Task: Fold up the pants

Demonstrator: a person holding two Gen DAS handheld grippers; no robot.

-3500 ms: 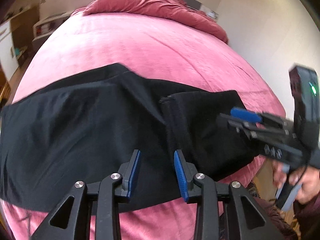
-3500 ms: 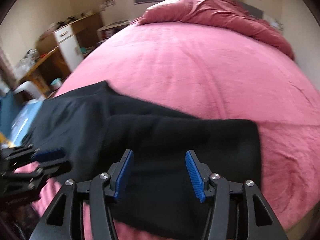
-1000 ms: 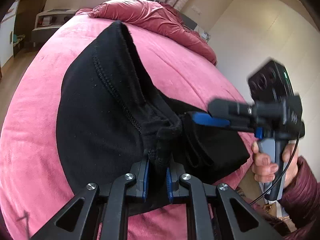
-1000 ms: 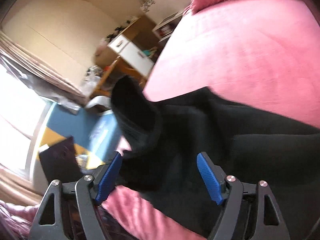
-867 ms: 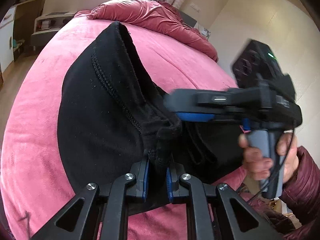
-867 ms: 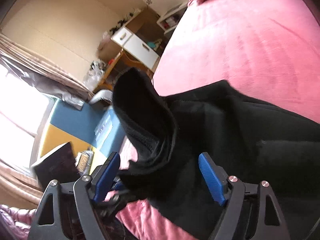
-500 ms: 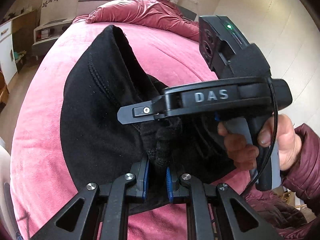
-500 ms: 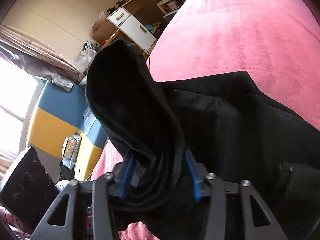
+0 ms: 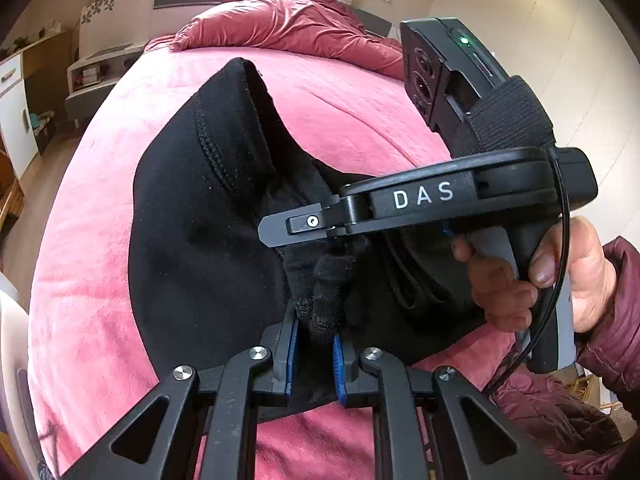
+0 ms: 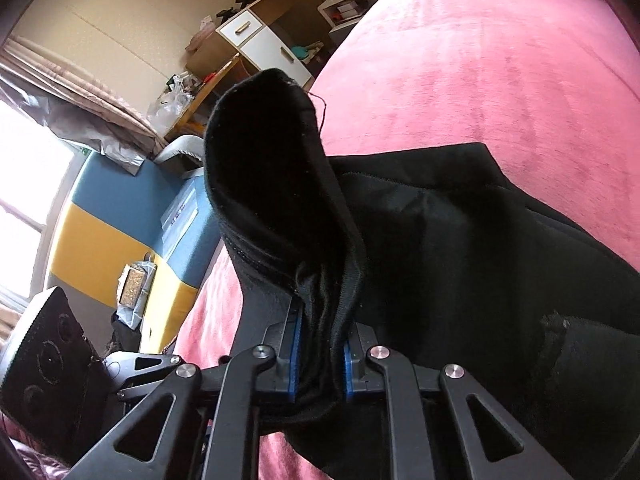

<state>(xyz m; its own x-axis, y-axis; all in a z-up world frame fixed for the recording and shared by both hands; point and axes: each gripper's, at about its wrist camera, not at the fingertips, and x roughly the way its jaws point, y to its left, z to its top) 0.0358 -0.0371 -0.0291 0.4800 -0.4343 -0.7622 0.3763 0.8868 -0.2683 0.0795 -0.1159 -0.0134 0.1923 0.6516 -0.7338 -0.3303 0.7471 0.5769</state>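
My left gripper (image 9: 313,354), low in the middle of its frame, is clamped on a bunched edge of the black pants (image 9: 200,248). My right gripper (image 10: 319,358), low centre in its own frame, is closing its jaws on another bunch of the same cloth, which sits pinched between the blue pads (image 10: 296,354). I judge the two grips are set close together so one end of the garment can be lifted and carried over the rest as a fold. From each grip the cloth rises in a tall hump toward the upper middle, while the remainder lies flat on the pink bed (image 9: 360,104), toward the right in the right wrist view. I count two grippers, one pair of pants, one bed, and one hand (image 9: 560,276) at the right edge of the left wrist view.
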